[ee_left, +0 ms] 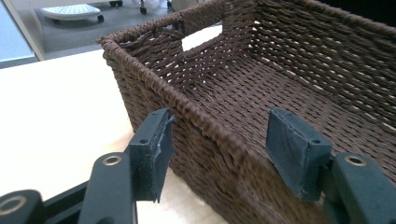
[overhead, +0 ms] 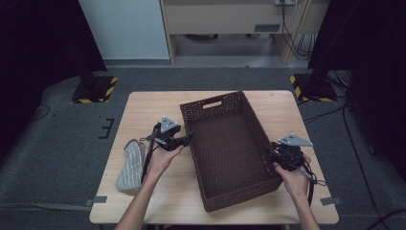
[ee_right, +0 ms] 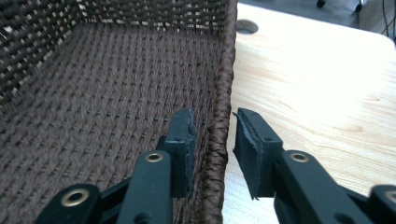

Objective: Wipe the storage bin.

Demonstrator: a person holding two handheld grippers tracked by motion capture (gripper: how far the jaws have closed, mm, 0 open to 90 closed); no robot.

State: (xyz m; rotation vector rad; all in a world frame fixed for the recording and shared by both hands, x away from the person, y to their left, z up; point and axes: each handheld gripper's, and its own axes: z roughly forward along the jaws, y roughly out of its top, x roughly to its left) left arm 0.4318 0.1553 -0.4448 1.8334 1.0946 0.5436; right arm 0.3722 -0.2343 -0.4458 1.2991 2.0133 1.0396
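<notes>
A dark brown woven basket (overhead: 210, 102) with a cut-out handle stands empty in the middle of the wooden table (overhead: 143, 112). My left gripper (overhead: 189, 138) is at its left long wall. In the left gripper view the basket (ee_left: 280, 70) has its rim running between the wide-apart pads (ee_left: 152, 149), and neither pad touches it; the left gripper (ee_left: 219, 149) is open. My right gripper (overhead: 269, 149) is at the right long wall. There my right gripper (ee_right: 214, 140) straddles the basket's rim (ee_right: 223, 93), one jaw inside, one outside, with a thin gap still showing by the outer pad.
A grey striped cloth (overhead: 131, 165) lies on the table's left part, just behind my left forearm. Two black stands with yellow-striped bases (overhead: 95, 88) rise beyond the far corners. Bare wood (ee_right: 317, 84) lies right of the basket.
</notes>
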